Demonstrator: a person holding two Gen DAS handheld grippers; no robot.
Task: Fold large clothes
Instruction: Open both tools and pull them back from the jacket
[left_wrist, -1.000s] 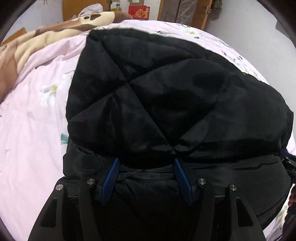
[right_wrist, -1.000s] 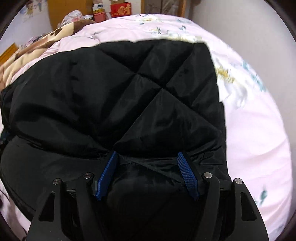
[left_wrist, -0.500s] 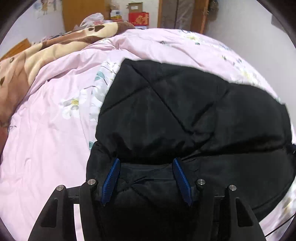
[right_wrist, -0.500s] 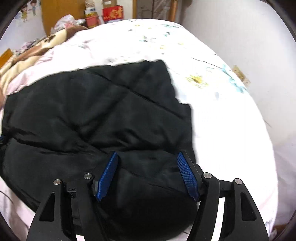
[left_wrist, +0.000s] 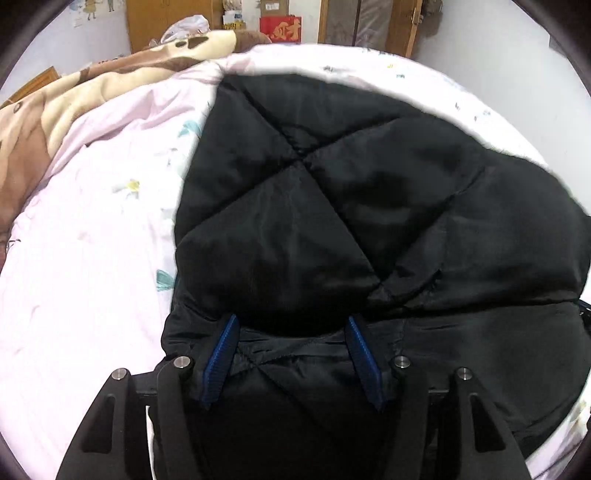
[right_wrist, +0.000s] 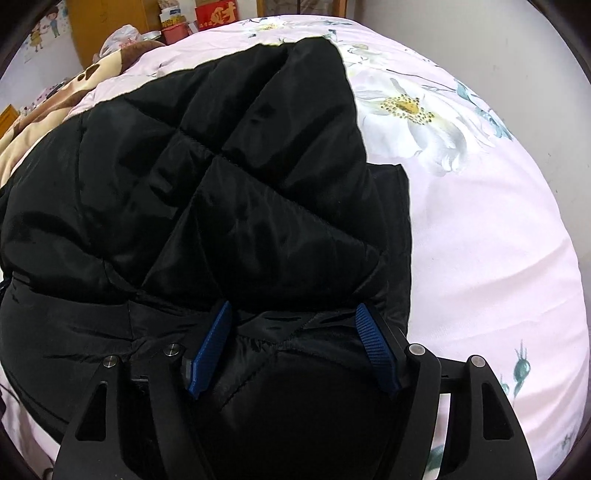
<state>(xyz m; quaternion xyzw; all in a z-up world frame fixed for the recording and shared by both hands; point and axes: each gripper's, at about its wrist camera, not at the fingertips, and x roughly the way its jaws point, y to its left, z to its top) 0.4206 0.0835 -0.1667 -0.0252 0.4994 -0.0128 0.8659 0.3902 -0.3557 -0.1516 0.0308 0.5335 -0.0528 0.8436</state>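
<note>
**Two claws, one padded black garment, mid-fold**

Left claw (left_wrist: 291, 332): jaws part-open, clamped on a thick bunched edge of the black quilted jacket (left_wrist: 332, 206). Right claw (right_wrist: 295, 321): same, gripping the edge near the jacket's other side. The jacket lies on the pink floral bedspread (right_wrist: 480, 221), its upper layer doubled over the lower.

Risk, as judged: slick, puffy fabric may slide out of either grip, or spring open on release, skewing the fold.
</note>
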